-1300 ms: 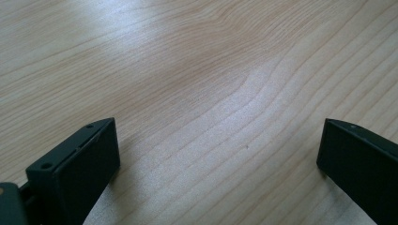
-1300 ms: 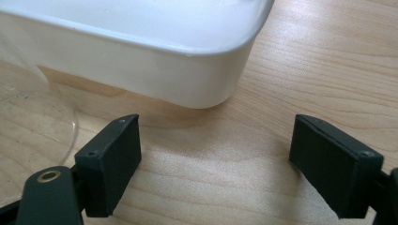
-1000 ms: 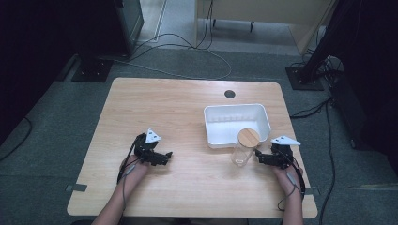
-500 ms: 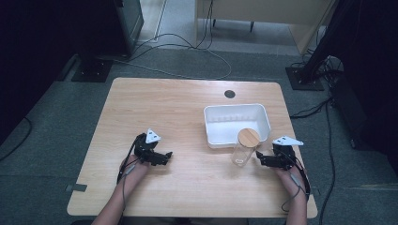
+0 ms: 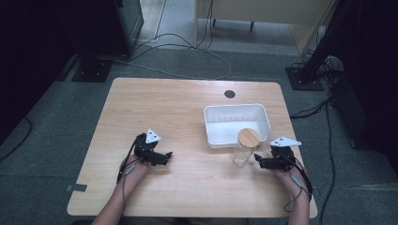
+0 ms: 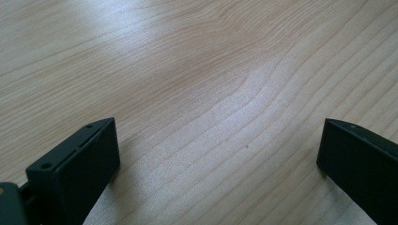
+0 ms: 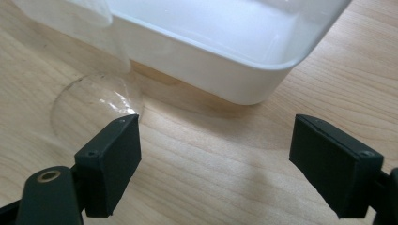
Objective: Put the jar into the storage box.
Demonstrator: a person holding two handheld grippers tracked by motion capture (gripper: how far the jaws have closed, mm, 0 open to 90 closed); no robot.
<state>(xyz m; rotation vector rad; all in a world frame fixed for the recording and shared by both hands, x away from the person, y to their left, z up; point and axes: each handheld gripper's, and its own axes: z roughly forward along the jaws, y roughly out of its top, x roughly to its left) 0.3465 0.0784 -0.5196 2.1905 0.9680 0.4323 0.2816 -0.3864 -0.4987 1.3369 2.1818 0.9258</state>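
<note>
A clear glass jar (image 5: 244,149) with a round wooden lid (image 5: 248,137) stands upright on the table just in front of a white rectangular tray (image 5: 237,136). My right gripper (image 5: 259,161) rests on the table just right of the jar, open, jaws pointing at it with nothing between them. In the right gripper view the jar's clear base (image 7: 89,101) sits at the left, just past the left jaw, and the tray's corner (image 7: 225,75) lies ahead. My left gripper (image 5: 165,157) lies open on bare wood at the front left, empty (image 6: 218,154).
The wooden table (image 5: 178,112) has a small dark round hole (image 5: 229,93) near its far edge. Cables and dark stand bases lie on the grey floor around it. The tray is empty.
The right gripper has edged slightly toward the jar. The left gripper and the jar have stayed where they were.
</note>
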